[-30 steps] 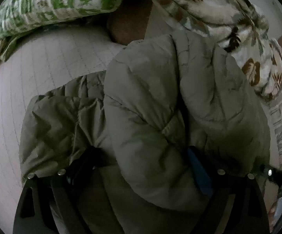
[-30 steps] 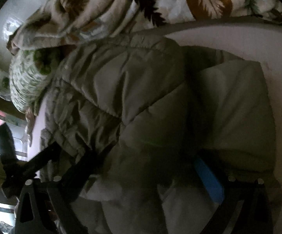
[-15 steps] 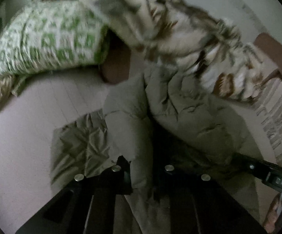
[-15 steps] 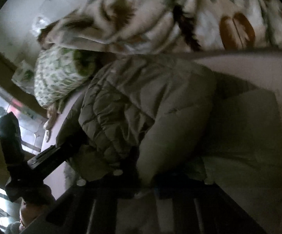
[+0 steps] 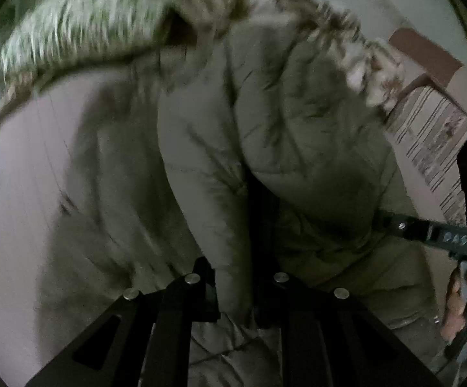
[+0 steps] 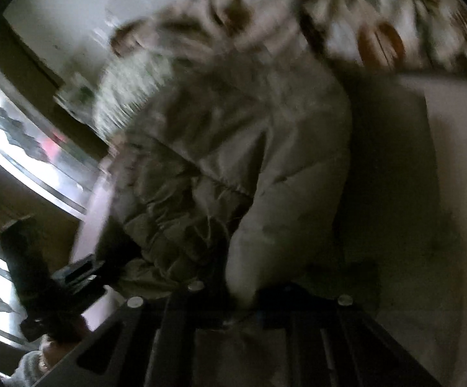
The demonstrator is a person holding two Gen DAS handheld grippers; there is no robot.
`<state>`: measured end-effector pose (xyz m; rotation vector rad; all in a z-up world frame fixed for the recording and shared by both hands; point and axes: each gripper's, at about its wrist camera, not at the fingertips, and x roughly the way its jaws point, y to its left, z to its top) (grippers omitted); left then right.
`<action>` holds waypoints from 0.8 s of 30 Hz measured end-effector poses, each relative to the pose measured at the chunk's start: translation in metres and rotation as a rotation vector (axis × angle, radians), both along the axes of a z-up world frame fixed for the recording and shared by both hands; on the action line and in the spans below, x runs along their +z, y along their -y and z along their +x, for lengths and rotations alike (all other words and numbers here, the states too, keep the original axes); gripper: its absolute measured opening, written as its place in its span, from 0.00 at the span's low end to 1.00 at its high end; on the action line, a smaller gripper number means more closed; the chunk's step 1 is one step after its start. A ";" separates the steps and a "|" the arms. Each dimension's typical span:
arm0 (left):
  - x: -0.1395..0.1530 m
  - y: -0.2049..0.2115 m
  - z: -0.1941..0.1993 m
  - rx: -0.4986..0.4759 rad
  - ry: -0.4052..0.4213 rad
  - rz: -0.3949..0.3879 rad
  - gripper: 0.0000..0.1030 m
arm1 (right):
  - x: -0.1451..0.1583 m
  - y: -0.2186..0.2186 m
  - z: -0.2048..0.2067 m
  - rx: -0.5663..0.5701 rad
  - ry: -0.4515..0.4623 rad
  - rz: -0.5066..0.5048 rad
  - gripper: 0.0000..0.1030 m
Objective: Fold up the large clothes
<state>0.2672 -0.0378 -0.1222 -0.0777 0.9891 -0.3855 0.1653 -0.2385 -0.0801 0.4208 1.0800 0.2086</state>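
A big olive-grey puffer jacket lies bunched on a pale mattress. My left gripper is shut on a fold of its edge at the bottom middle of the left wrist view. My right gripper is shut on another fold of the same jacket. The jacket hangs up from both grips. The right gripper's body also shows at the right edge of the left wrist view. The left gripper's body shows at the lower left of the right wrist view.
A green-and-white pillow and a leaf-print blanket lie at the head of the bed behind the jacket. A striped cardboard box stands at the right. A bright window is at the left.
Both grippers went from open to shut on the jacket's edge. Both have since lifted it, and the views swing and blur with the motion.
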 end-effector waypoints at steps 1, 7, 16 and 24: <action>-0.008 0.002 0.002 0.001 -0.009 0.003 0.14 | -0.017 -0.001 0.001 -0.010 -0.027 -0.022 0.14; -0.013 0.003 0.006 0.018 -0.004 0.002 0.20 | -0.047 0.004 0.010 -0.058 -0.056 -0.020 0.14; -0.003 -0.008 -0.009 0.061 0.028 -0.024 0.80 | -0.029 0.013 -0.007 -0.118 -0.035 -0.074 1.00; 0.007 -0.028 -0.016 0.100 -0.005 -0.073 0.80 | -0.005 0.011 -0.023 -0.126 -0.008 -0.051 1.00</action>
